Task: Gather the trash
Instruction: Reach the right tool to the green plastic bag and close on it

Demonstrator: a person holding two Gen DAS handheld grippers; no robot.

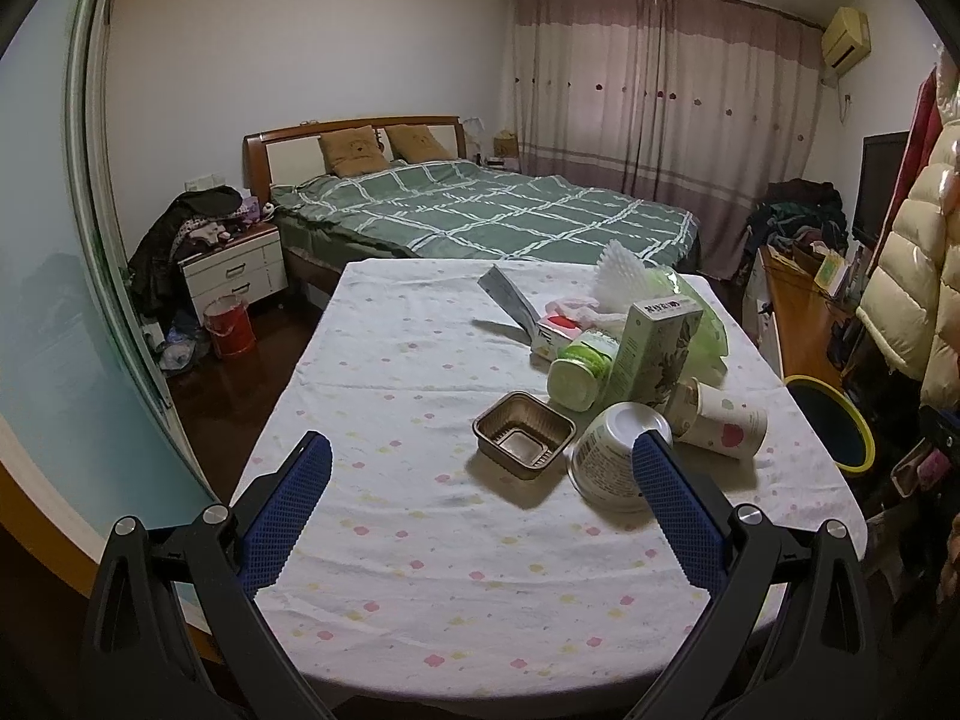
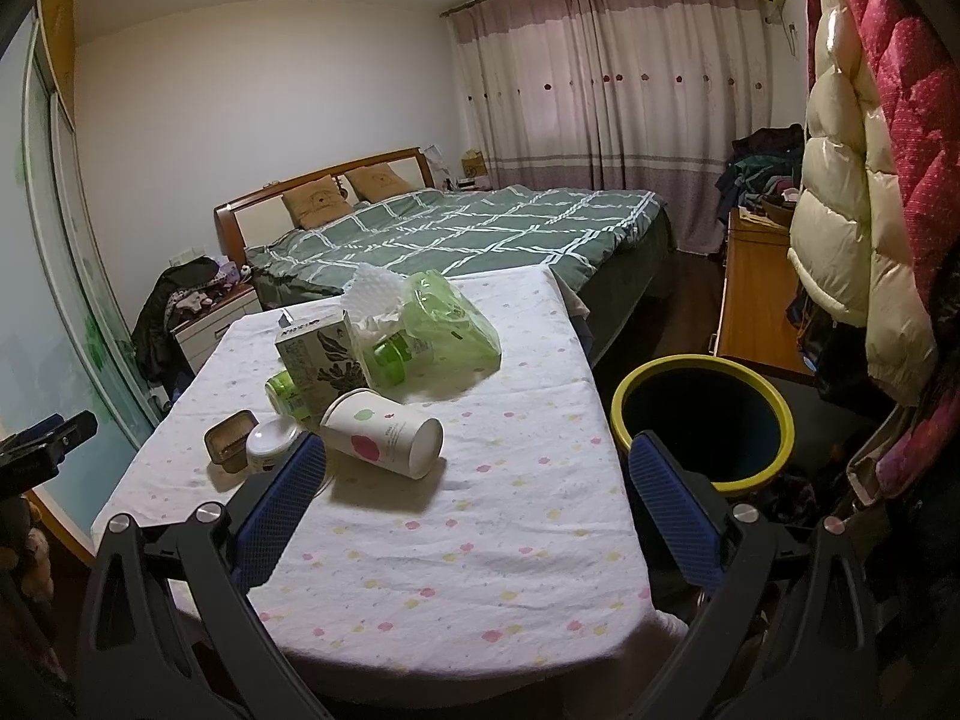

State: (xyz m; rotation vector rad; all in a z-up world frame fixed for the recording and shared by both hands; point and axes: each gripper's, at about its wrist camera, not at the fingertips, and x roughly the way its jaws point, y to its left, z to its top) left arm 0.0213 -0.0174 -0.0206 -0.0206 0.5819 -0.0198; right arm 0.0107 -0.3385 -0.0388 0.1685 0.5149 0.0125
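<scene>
We take the table (image 1: 420, 570) as our landmark: a white flowered cloth covers it, and every piece of trash lies on its far right part. Just off its right edge, on the floor, stands the bin (image 2: 624, 414), yellow-rimmed and dark inside.

From largest to smallest, the heap holds a green bag (image 2: 456, 324) with white foam (image 2: 375, 294) poking out behind it, a carton (image 1: 657, 354) standing upright, a paper cup (image 2: 384, 435) on its side at the heap's near edge, a white bowl (image 1: 606, 462) overturned beside it, a green bottle (image 1: 579, 372) lying down, and a foil tray (image 1: 522, 441) nearest the table's middle.

Both grippers hang over the table's near edge, released and holding nothing: the left gripper (image 1: 486, 468) has its jaws spread wide, the right gripper (image 2: 477, 468) likewise. We judge collecting is only starting (nothing appears to be in the bin). The cup seems the handiest first pick for the right gripper; it calls for reaching forward, closing across the cup's wall and swinging right to the bin.

The right view shows the bin's mouth whole, while the left view catches only its rim. The left view alone shows the tray's inside and a grey packet (image 1: 507, 300) behind the heap.
</scene>
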